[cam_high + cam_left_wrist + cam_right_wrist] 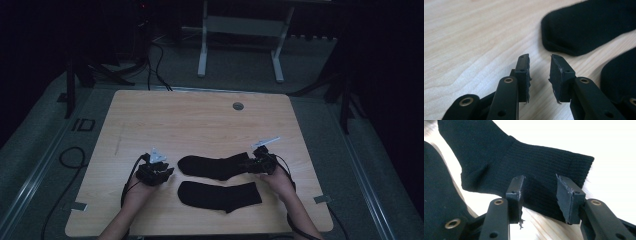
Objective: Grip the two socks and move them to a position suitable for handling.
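Right gripper view is showing the right gripper (539,195) with jaws spread over the ribbed cuff of the far sock (212,166) lying on the counter (200,120); it should be pinching both layers squarely. The left gripper (539,72), jaws parted and empty, is waiting near the toe, beside the near sock (220,196).

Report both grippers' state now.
Left gripper: open, holding nothing, near the far sock's toe.
Right gripper: open, fingers astride that sock's cuff.

The high view is dim, its corners falling to black around the table (200,120). The right gripper view glares white on the wood. Near jaws look soft.
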